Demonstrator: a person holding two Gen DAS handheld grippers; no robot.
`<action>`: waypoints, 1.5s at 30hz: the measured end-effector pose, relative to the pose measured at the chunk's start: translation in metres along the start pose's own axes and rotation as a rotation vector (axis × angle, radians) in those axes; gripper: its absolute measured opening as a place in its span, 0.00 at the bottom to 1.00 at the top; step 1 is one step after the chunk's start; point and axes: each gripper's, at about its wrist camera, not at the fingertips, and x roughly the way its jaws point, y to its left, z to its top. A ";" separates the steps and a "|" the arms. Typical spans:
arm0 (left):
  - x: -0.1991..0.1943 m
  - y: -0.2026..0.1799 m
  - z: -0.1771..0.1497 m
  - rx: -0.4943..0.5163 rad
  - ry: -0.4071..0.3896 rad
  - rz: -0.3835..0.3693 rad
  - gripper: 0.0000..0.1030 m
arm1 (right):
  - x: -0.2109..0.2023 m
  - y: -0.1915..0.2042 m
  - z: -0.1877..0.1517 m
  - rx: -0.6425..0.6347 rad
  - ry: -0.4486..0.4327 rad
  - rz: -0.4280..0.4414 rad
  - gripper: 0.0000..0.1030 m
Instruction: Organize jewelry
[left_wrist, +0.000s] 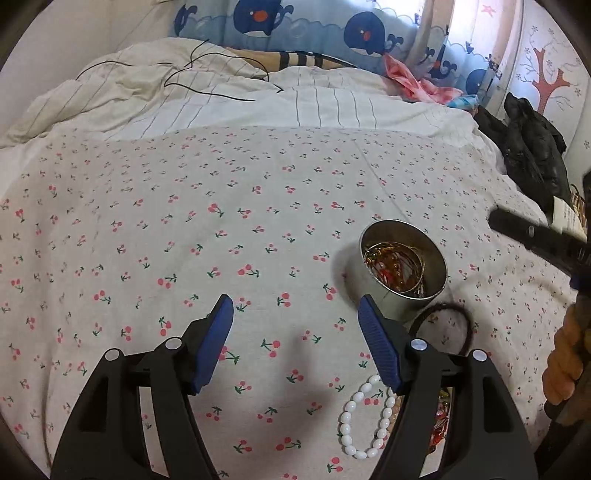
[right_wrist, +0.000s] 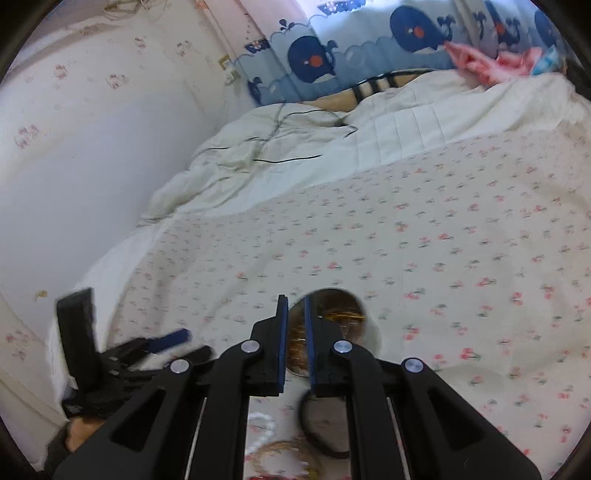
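A round metal tin (left_wrist: 402, 258) with gold bangles and beads in it stands on the cherry-print sheet (left_wrist: 221, 240). My left gripper (left_wrist: 294, 300) is open and wide just left of the tin, with nothing between its fingers. Near its right finger lie a black hair band (left_wrist: 461, 325), a white bead bracelet (left_wrist: 365, 421) and some red-orange beads (left_wrist: 441, 417). My right gripper (right_wrist: 295, 298) hovers over the tin (right_wrist: 340, 317), its jaws a narrow gap apart with nothing gripped. Below it lie the hair band (right_wrist: 314, 424) and the white bracelet (right_wrist: 262, 424), both blurred.
A crumpled white duvet (left_wrist: 184, 96) with a black cable (left_wrist: 207, 92) on it fills the far side of the bed. A black garment (left_wrist: 532, 155) lies at the right edge. A whale-print curtain (left_wrist: 295, 26) hangs behind. A wall (right_wrist: 92, 166) borders the bed's left side.
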 end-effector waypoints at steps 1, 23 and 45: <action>0.000 0.000 0.001 -0.005 0.004 -0.008 0.65 | 0.000 -0.002 -0.006 -0.018 0.028 -0.026 0.39; 0.002 -0.014 -0.004 0.025 0.023 -0.014 0.69 | 0.010 0.006 -0.013 -0.140 0.078 -0.139 0.08; 0.009 -0.037 -0.022 0.226 0.143 0.007 0.73 | 0.005 0.001 -0.048 -0.192 0.134 -0.166 0.42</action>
